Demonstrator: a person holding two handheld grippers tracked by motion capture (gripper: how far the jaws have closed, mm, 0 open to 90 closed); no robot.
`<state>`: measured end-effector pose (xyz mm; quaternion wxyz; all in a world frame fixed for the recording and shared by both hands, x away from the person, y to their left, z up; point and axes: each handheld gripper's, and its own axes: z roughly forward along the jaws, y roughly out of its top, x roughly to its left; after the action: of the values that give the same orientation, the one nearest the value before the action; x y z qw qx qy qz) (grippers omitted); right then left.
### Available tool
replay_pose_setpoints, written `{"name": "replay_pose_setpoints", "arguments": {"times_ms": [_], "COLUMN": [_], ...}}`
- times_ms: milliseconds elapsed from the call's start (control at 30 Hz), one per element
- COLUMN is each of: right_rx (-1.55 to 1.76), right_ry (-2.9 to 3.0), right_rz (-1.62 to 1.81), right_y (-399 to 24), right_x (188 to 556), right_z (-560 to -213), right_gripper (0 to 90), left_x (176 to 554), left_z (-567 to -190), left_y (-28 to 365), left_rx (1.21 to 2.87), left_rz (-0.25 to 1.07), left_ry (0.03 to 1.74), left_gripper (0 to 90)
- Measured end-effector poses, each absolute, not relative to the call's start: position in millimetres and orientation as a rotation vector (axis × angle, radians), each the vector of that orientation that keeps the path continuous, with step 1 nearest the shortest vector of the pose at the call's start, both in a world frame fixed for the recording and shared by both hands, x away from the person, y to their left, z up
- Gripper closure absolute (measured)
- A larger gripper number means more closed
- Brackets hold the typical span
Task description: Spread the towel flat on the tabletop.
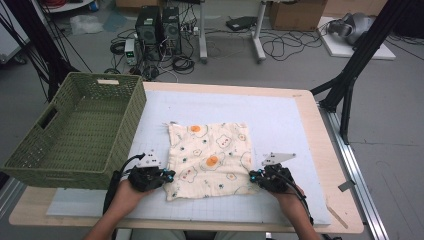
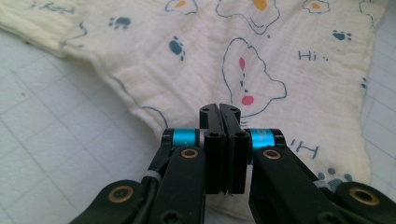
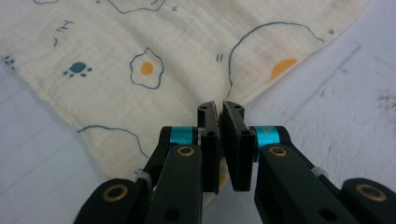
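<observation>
Cream muslin cloth lies flat on the worktop, beside the green basket. Left gripper pinches its near-left corner, right gripper its near-right corner; jaws pressed together. Cloth extends away from both.
</observation>
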<state>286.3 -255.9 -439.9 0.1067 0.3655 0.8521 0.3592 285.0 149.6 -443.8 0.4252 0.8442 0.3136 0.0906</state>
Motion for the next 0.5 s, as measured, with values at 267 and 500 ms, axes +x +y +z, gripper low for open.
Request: {"name": "replay_pose_setpoints", "arguments": {"times_ms": [267,500], "right_rx": [1.029,0.979], "right_ry": [2.568,2.644], "right_rz": [1.057,1.062], "right_y": [-263,-263], "right_x": [256,225], "right_z": [-438,-433], "right_gripper": [85.6,81.4], "left_x": [265,245], "left_z": [-443,-443], "left_y": [152,161], "left_rx": [2.130,2.142], "left_rz": [0.162,0.099], "left_ry": [0.736,0.711], "left_gripper": [88.1,86.9]}}
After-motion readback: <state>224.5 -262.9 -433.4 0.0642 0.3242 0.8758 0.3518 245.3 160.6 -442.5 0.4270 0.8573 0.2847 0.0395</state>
